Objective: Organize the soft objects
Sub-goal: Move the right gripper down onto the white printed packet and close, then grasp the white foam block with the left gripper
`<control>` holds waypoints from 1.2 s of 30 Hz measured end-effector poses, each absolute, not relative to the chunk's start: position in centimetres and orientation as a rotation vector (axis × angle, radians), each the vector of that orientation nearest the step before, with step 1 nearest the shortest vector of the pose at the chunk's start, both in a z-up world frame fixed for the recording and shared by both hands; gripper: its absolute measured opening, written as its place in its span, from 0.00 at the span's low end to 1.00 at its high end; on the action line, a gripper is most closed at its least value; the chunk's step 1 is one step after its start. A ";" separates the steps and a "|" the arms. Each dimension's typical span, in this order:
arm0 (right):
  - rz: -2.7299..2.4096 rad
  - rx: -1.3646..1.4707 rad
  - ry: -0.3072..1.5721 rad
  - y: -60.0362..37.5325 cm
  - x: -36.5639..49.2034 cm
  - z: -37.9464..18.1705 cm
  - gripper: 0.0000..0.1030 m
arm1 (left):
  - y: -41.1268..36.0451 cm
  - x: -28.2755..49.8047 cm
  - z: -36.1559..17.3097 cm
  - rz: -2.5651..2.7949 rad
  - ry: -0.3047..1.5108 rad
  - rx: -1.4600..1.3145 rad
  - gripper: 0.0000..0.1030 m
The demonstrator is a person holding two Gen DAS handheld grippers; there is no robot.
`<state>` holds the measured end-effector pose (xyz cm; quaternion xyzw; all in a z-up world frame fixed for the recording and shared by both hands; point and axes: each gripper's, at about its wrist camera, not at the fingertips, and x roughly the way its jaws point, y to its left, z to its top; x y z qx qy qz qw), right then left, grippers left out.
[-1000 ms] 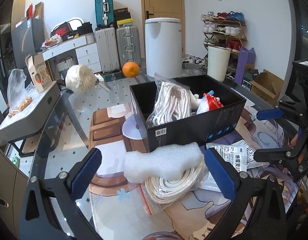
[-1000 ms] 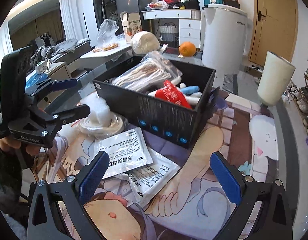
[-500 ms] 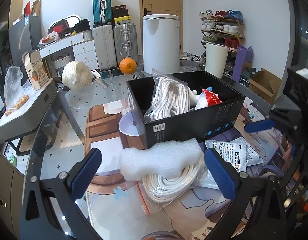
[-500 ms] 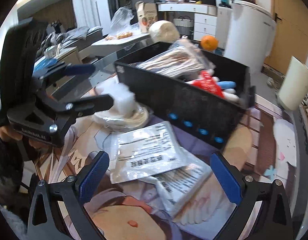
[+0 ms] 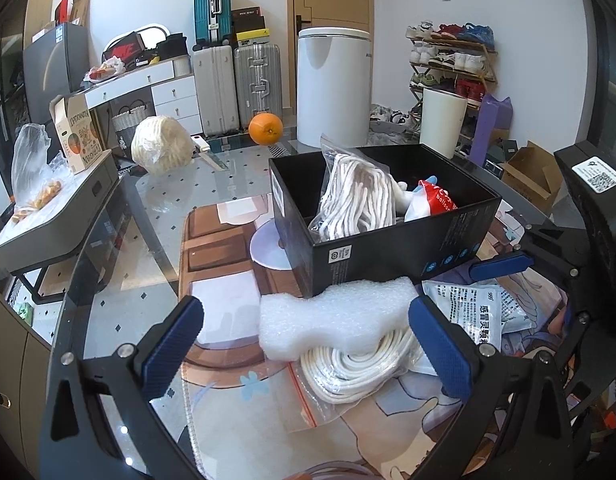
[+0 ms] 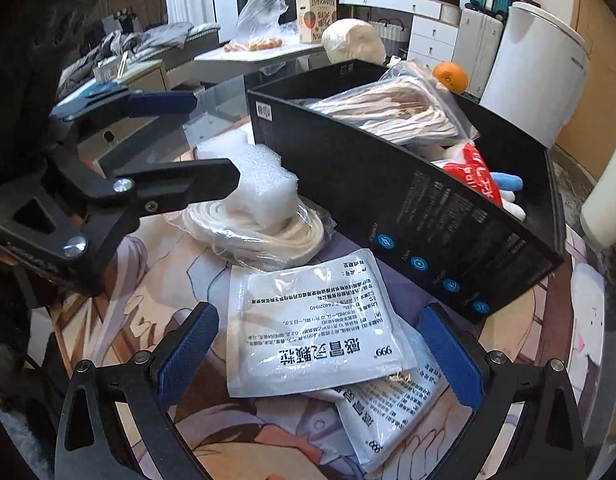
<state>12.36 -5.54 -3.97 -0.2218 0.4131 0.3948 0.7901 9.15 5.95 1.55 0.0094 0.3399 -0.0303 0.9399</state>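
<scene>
- White sachet: "999" and "感冒灵颗粒" (upside down in the right wrist view).
- Red packet in the black box: "balloon".
- Cardboard carton: letters too distorted to read.

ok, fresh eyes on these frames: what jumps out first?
The open black cardboard box mid-table, already holding a bagged bundle of white cord and a red-and-white packet. Right in front of it, a white foam block lies on a bagged coil of white rope, framed by the open left gripper. The open right gripper hovers over white printed sachets on the illustrated mat.
</scene>
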 end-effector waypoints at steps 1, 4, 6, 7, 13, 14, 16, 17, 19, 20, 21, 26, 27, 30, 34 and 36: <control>0.847 -0.490 0.893 -5.2 12.5 -4.1 0.99 | 6.0 9.2 1.5 -0.061 0.695 0.018 1.00; 0.852 -0.495 0.920 -4.7 12.9 -4.3 0.99 | 6.3 9.2 1.4 -0.060 0.698 0.012 1.00; 0.859 -0.492 0.928 -4.6 13.1 -4.4 0.99 | 6.3 9.3 1.4 -0.058 0.699 0.013 1.00; 0.864 -0.489 0.933 -4.6 13.2 -4.5 0.99 | 6.3 9.3 1.3 -0.057 0.700 0.013 1.00; 0.879 -0.457 0.909 -5.3 13.2 -4.4 0.82 | 6.4 9.4 1.1 -0.055 0.707 0.010 1.00; 0.878 -0.451 0.905 -5.7 13.2 -4.3 0.78 | 6.4 9.4 1.1 -0.055 0.707 0.008 1.00; 0.880 -0.439 0.898 -6.0 13.2 -4.2 0.73 | 6.5 9.4 1.1 -0.052 0.708 0.007 1.00; 0.880 -0.440 0.890 -6.2 13.0 -4.2 0.70 | 6.5 9.4 1.1 -0.052 0.709 0.008 1.00; 0.881 -0.435 0.881 -6.5 12.9 -4.1 0.64 | 6.5 9.4 1.1 -0.052 0.708 0.009 1.00; 0.882 -0.432 0.880 -6.6 12.8 -4.1 0.62 | 6.5 9.4 1.1 -0.052 0.708 0.011 1.00; 0.884 -0.428 0.878 -6.8 12.7 -4.0 0.61 | 6.5 9.4 1.1 -0.052 0.707 0.012 1.00; 0.888 -0.404 0.864 -8.1 11.9 -3.7 0.58 | 6.5 9.4 1.0 -0.053 0.706 0.016 1.00; 0.891 -0.394 0.862 -8.3 12.0 -3.5 0.57 | 6.5 9.4 1.0 -0.053 0.706 0.016 1.00; 0.898 -0.384 0.848 -8.8 11.7 -3.1 0.57 | 6.5 9.4 1.0 -0.052 0.706 0.017 1.00; 0.891 -0.376 0.831 -9.7 11.4 -2.7 0.57 | 6.4 9.3 1.0 -0.054 0.707 0.020 1.00; 0.888 -0.365 0.833 -10.2 11.4 -2.5 0.57 | 6.3 9.3 1.0 -0.055 0.709 0.022 1.00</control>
